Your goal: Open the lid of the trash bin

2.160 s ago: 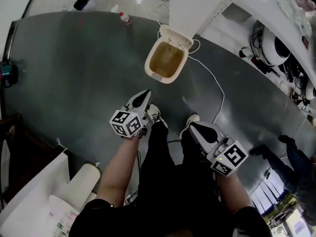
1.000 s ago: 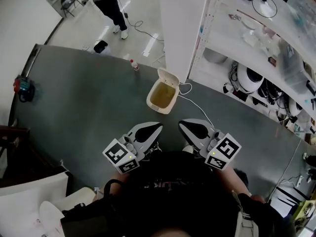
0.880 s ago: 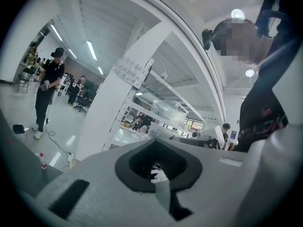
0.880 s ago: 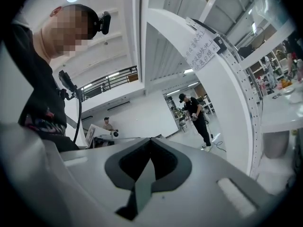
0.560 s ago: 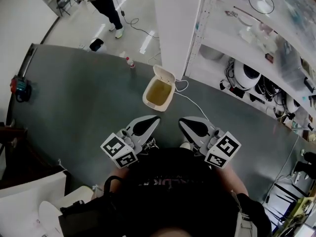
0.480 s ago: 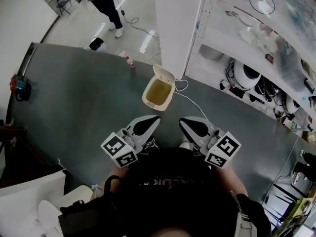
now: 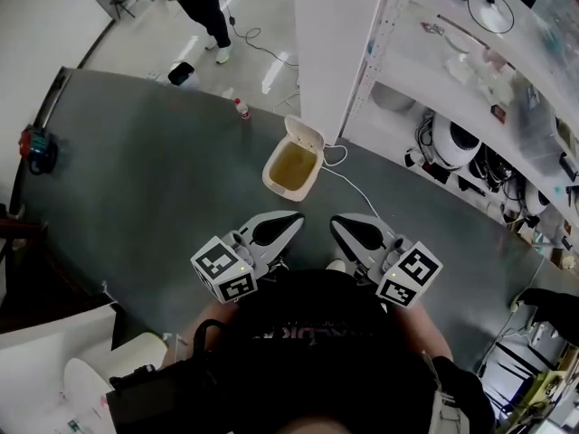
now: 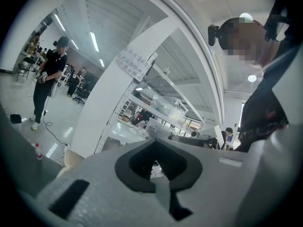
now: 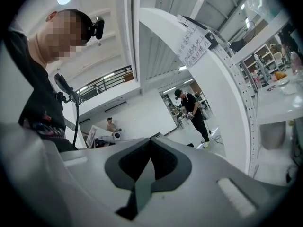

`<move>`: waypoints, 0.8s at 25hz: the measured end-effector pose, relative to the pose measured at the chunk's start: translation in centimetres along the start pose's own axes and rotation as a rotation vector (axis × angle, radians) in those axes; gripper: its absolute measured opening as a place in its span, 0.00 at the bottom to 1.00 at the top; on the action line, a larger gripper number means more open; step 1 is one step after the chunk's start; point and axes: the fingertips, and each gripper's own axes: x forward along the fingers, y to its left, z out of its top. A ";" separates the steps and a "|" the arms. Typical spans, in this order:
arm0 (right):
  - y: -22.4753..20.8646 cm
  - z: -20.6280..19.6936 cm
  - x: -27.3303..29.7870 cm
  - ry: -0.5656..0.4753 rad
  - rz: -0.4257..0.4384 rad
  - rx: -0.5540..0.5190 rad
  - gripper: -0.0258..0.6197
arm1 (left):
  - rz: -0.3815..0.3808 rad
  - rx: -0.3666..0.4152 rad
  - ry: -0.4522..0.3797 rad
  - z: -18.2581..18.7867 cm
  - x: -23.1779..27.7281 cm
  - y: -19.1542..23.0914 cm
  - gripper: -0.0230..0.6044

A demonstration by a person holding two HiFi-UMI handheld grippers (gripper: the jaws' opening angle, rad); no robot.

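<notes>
The trash bin (image 7: 291,168) lid (image 7: 305,135) stands open at upper centre; left tongs (image 7: 294,218) and right tongs (image 7: 337,223), clenched empty, should avoid bumping it.

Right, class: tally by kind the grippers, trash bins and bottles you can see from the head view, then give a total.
grippers: 2, the left gripper and the right gripper
trash bin: 1
bottle: 1
total: 4
</notes>
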 end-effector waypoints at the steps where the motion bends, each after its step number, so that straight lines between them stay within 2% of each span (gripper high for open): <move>1: 0.0 -0.1 0.0 0.002 0.000 0.001 0.05 | -0.001 -0.004 0.002 -0.1 0.0 0.0 0.04; 20: -0.1 -0.4 0.1 0.008 -0.001 0.020 0.05 | -0.017 -0.012 0.028 -0.6 0.4 -0.2 0.04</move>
